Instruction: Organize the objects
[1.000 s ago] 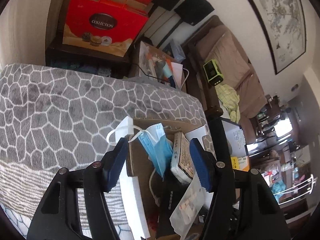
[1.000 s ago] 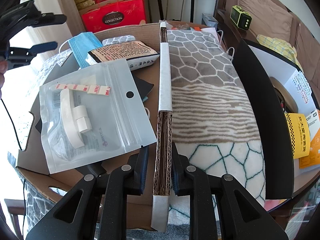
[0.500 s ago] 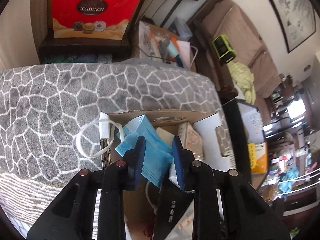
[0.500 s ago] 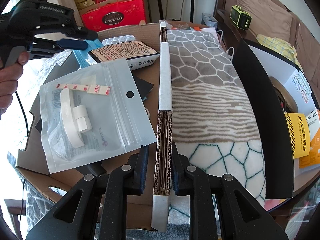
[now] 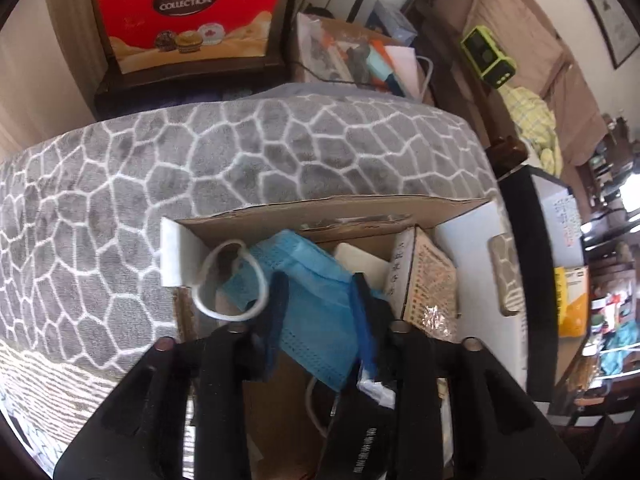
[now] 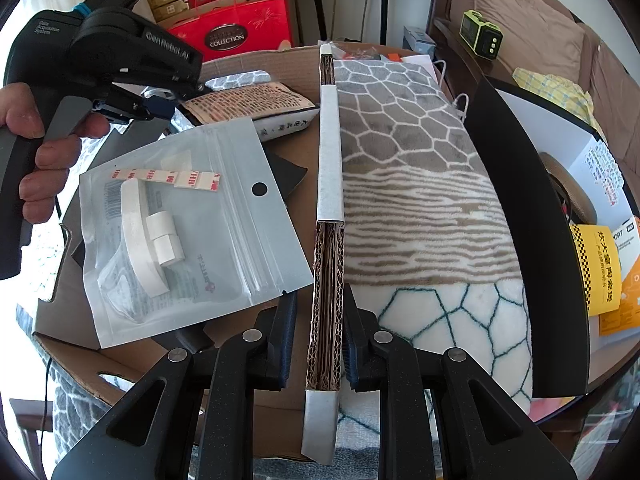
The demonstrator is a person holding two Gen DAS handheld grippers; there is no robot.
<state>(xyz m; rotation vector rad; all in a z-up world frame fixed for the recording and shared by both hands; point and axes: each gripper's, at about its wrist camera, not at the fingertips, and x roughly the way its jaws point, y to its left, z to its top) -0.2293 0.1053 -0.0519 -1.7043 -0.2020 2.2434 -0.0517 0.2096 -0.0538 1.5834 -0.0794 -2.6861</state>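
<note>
A cardboard box (image 5: 340,212) lies on a grey patterned blanket (image 5: 160,160). Inside it are a blue face mask (image 5: 316,320) with a white ear loop, a printed packet (image 5: 428,280) and a clear zip bag (image 6: 188,232) of white adhesive parts. My left gripper (image 5: 320,280) points down into the box. Its jaws are opening, with the mask between them. In the right wrist view a hand holds the left gripper (image 6: 156,106) at the box's far left corner, above the printed packet (image 6: 248,104). My right gripper (image 6: 320,296) is shut on the box's upright corrugated wall (image 6: 326,320).
The blanket (image 6: 420,200) spreads right of the box wall, up to a black curved board (image 6: 528,220). A red gift box (image 5: 188,8) stands on dark furniture behind. A green device (image 6: 480,36), a brown sofa and yellow packets sit to the right.
My left gripper has dropped toward the box and onto the mask, its jaws narrowing around it, then widening a little. The right gripper and the box wall have not moved.
</note>
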